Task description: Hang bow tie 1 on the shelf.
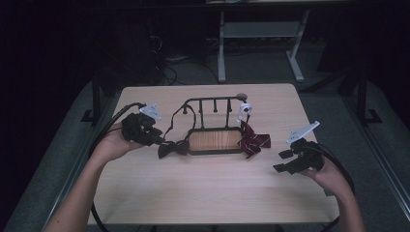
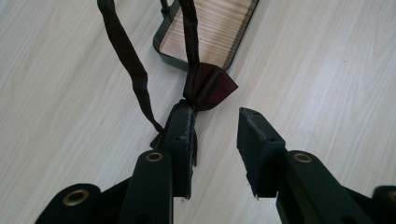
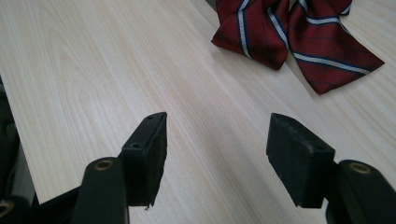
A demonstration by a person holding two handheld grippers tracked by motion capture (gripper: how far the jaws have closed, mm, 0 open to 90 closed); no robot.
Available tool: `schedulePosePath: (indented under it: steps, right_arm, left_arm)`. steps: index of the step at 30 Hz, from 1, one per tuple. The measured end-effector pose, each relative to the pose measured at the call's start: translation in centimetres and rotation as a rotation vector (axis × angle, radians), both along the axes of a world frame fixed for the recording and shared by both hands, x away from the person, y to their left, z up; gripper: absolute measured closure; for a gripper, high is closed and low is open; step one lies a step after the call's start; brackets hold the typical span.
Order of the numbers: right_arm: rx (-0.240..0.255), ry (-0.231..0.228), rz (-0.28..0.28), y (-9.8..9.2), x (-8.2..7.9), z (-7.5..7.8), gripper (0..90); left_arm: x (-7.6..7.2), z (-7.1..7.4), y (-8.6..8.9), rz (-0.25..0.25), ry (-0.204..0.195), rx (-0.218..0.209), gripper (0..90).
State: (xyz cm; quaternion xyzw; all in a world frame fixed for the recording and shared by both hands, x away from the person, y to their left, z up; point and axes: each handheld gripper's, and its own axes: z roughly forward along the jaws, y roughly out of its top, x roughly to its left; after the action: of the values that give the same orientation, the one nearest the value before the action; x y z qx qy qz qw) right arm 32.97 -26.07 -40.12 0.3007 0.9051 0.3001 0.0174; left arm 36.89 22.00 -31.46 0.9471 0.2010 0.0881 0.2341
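Observation:
A black wire rack point(image 1: 212, 102) with a wooden base point(image 1: 215, 140) stands mid-table. A dark maroon bow tie point(image 1: 173, 148) lies on the table at its left end, and the tie's strap point(image 1: 170, 124) runs up to the rack. My left gripper point(image 1: 155, 139) is open right at this tie. In the left gripper view, one jaw rests over a wing of the bow tie point(image 2: 208, 86), the other is apart from it, and the strap point(image 2: 126, 51) trails off. A red striped bow tie point(image 1: 252, 140) lies at the rack's right end. My right gripper point(image 1: 282, 161) is open and empty, short of the striped tie point(image 3: 299, 32).
A small white piece point(image 1: 245, 108) hangs at the rack's upper right corner. The light wooden table point(image 1: 212, 193) has bare room in front of the rack. Cables trail from both grippers off the table's sides. A desk frame point(image 1: 261, 43) stands in the dark beyond.

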Motion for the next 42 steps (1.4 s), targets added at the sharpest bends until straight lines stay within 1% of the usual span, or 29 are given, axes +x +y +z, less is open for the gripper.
schedulePosePath:
  steps: [2, 3, 5, 13, 17, 20, 27, 33, 39, 42]
  right_arm:
    - [0.0, -0.003, 0.003, 0.0, 0.0, 0.0, 38.0]
    - [-0.001, -0.001, 0.001, 0.0, 0.0, 0.0, 37.9]
    - [0.0, 0.0, 0.0, 0.0, 0.0, 0.0, 37.9]
    - [-0.002, 0.0, 0.0, -0.1, 0.0, -0.1, 37.8]
    - [-0.002, 0.002, -0.001, -0.1, 0.1, -0.2, 37.7]
    - [-0.002, 0.002, 0.0, -0.1, 0.1, -0.2, 37.6]
    - [-0.004, 0.002, 0.0, -0.1, 0.1, -0.3, 37.6]
    - [-0.003, 0.012, 0.0, 0.0, 0.1, -0.4, 37.6]
    - [-0.005, 0.016, 0.001, 0.0, 0.2, -0.5, 37.6]
    - [-0.006, 0.018, 0.0, 0.0, 0.2, -0.5, 37.6]
  left_arm:
    - [-0.1, -0.1, 0.0, 0.006, 0.002, -0.006, 66.0]
    - [-0.2, -0.1, 0.0, 0.002, 0.001, 0.002, 65.8]
    - [-0.3, -0.1, 0.1, 0.0, 0.001, -0.004, 65.6]
    - [-0.6, -0.7, 0.3, -0.004, 0.008, -0.001, 64.0]
    - [-0.7, -1.0, 0.4, 0.001, 0.011, -0.009, 63.4]
    - [-0.8, -1.1, 0.5, -0.003, 0.011, -0.007, 63.2]
    - [-1.1, -1.8, 0.8, -0.001, 0.019, -0.012, 62.5]
    - [-1.3, -2.3, 1.0, -0.001, 0.032, -0.012, 61.7]
    - [-1.6, -2.7, 1.3, 0.003, 0.037, -0.015, 60.9]
    - [-1.7, -3.0, 1.3, 0.009, 0.039, -0.025, 60.2]
